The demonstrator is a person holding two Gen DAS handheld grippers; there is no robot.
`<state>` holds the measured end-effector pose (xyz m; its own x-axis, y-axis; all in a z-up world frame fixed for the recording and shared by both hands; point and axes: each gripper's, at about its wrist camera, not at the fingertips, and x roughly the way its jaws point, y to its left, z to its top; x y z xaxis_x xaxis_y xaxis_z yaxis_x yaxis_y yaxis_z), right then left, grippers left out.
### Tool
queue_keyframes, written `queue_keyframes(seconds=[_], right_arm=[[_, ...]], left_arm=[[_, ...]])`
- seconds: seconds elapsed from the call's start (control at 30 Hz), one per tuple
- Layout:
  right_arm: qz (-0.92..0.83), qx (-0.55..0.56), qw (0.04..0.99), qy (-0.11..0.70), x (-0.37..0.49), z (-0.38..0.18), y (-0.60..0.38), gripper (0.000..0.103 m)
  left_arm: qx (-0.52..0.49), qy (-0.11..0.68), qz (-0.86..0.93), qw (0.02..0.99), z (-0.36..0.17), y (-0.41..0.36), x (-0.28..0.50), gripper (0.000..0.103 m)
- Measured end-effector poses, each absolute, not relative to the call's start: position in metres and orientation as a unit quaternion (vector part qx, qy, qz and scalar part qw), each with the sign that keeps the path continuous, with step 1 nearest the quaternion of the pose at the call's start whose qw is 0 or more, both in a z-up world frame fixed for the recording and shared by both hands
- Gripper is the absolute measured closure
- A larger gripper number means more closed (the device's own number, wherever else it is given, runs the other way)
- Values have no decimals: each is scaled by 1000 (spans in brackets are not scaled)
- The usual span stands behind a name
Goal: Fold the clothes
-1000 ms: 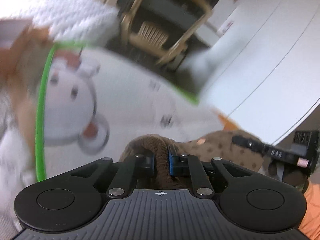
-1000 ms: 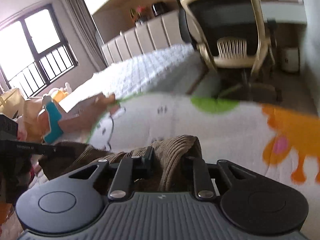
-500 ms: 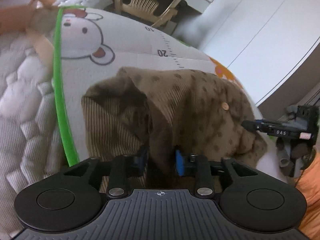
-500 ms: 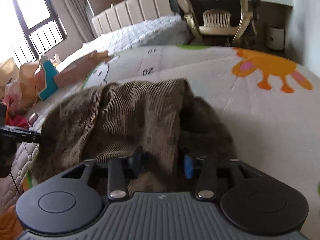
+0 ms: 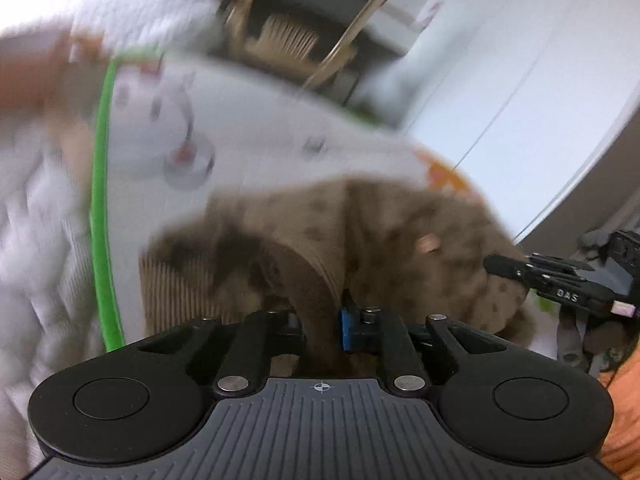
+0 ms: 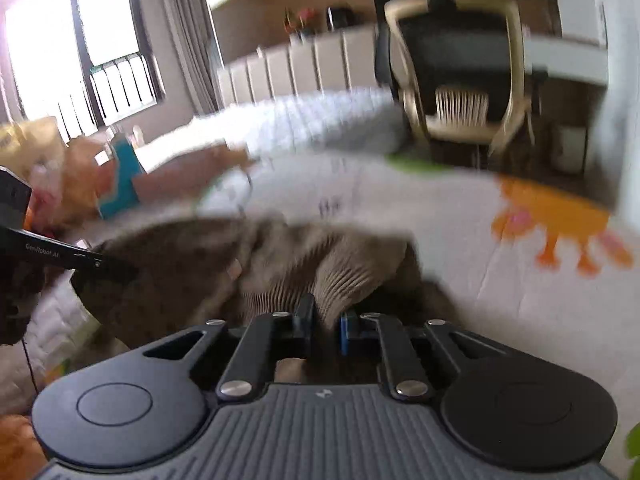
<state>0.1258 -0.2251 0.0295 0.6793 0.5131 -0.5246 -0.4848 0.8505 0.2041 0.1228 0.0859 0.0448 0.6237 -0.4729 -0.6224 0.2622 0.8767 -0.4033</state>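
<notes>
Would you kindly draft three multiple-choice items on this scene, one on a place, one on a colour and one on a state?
1. Where does the brown garment lie?
A. on the cartoon-print mat
B. on the chair
C. on the floor

2. What colour is the mat's edging stripe?
A. red
B. green
C. blue

3. What is the state of the left gripper and right gripper?
A. both open and empty
B. one open, one shut
C. both shut on fabric

Answers: 1 A, the garment spreads over the printed surface; 2 B, a bright green line runs along the mat's border; 3 C, brown cloth is pinched between each pair of fingers.
</notes>
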Motion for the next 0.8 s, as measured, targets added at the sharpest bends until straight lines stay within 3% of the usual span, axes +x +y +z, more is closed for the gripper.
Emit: queue_keyframes(seconds=[0.17, 0.33, 0.37, 0.43, 0.5, 0.6, 0.8], right_arm=[[258, 36, 911, 319, 118, 19, -242, 92], [244, 48, 905, 344, 110, 8, -259, 90], [241, 51, 904, 349, 108, 6, -262, 88], [236, 56, 902, 359, 105, 2, -269, 75], [230, 62, 900, 366, 103, -1, -275, 61], [226, 87, 911, 335, 116, 17, -279, 54], [282, 73, 912, 289, 129, 34, -234, 51]], left_arm=[[-123, 357, -216, 900, 74, 93, 87, 87], [-136, 441, -212, 861, 19, 92, 76, 84], [-141, 455, -208, 854, 9, 95, 77, 77], [-158, 464, -209, 846, 4, 103, 80, 68], [-168, 448, -211, 853, 14, 111, 87, 50], [-197, 411, -210, 865, 34, 122, 97, 31], [-202, 347, -242, 883, 57, 100, 110, 32]])
